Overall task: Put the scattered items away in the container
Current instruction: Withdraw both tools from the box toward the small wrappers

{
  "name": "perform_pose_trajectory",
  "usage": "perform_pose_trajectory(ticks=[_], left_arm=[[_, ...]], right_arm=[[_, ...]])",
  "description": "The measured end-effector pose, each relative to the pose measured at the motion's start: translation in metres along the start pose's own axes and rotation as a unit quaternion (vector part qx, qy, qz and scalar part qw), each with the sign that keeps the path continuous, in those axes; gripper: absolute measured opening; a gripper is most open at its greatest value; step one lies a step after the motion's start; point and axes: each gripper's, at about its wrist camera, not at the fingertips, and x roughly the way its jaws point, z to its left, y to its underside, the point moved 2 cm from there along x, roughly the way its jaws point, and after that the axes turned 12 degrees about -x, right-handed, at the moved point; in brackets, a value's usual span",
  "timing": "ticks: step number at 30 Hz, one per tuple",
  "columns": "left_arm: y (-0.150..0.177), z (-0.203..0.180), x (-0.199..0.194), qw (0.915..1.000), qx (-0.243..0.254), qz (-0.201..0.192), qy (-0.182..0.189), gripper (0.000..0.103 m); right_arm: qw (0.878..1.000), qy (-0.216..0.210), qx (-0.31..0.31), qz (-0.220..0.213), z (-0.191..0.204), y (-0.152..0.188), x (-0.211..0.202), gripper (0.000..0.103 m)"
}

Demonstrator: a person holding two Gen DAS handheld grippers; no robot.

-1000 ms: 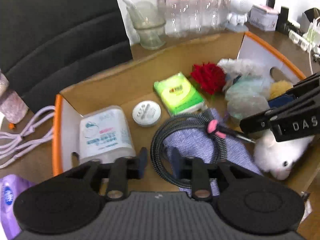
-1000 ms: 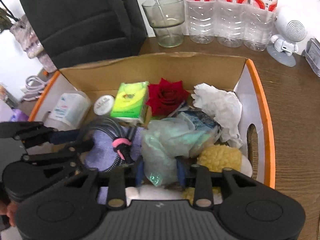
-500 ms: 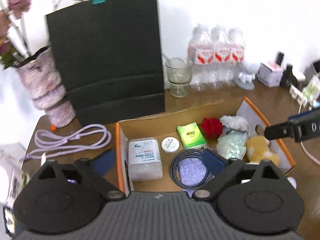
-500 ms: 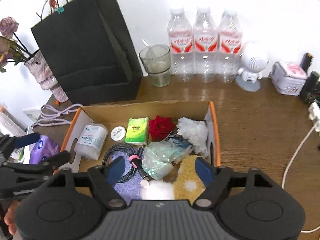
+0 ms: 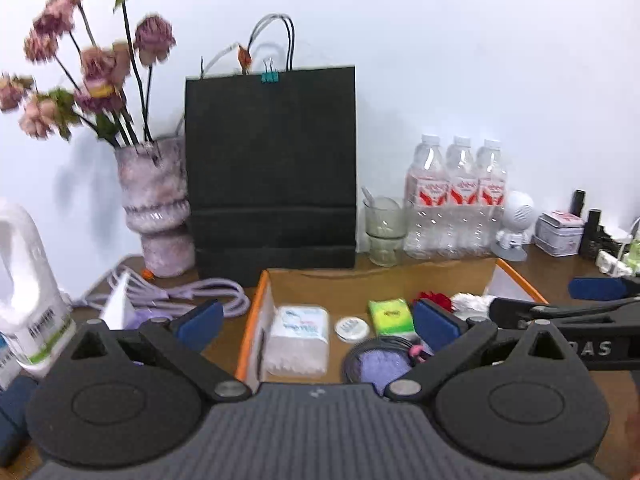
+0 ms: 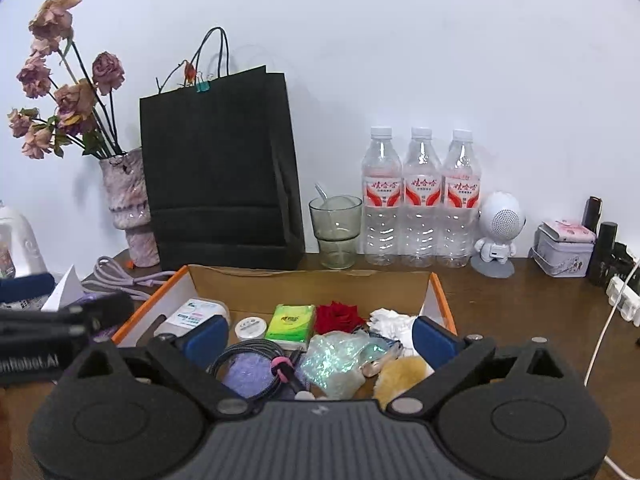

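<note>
We are holding both tongs — left tongs point(image 5: 318, 322) and right tongs point(image 6: 320, 338) — spread wide and empty, jaws just opening, above the filled cardboard box point(image 6: 308, 282) on the counter point(image 6: 520, 300).

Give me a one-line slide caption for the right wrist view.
Right gripper, jaws open and empty, above a cardboard box packed with a red rose, green tissue pack and coiled cable.

Open cardboard box point(image 6: 308, 280) with orange rims, upright on the table. Inside: cotton-swab tub point(image 6: 192, 314), round white tin point(image 6: 250, 327), green tissue pack point(image 6: 291, 321), red rose point(image 6: 339, 316), crumpled white tissue point(image 6: 390, 320), coiled cable point(image 6: 248, 354) over purple cloth point(image 6: 246, 376), iridescent bag point(image 6: 340, 364), yellow fluff point(image 6: 400, 378).
</note>
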Motion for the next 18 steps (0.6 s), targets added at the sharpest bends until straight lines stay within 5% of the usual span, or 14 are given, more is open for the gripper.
perform_pose_trajectory(ticks=[6,11,18], left_arm=[[0.007,0.011,-0.006,0.9996,-0.026,0.013,0.003,0.103],[0.047,0.030,-0.050,0.9979,-0.046,0.010,0.044,0.103],[0.141,0.046,-0.110,0.9984,-0.054,0.007,-0.015,0.103]], right_arm=[[1.000,-0.010,0.014,-0.005,0.000,0.004,-0.013,0.099],[0.998,-0.020,0.062,-0.002,0.004,0.033,-0.050,0.099],[0.995,-0.044,0.087,-0.015,0.034,0.123,-0.114,0.100]])
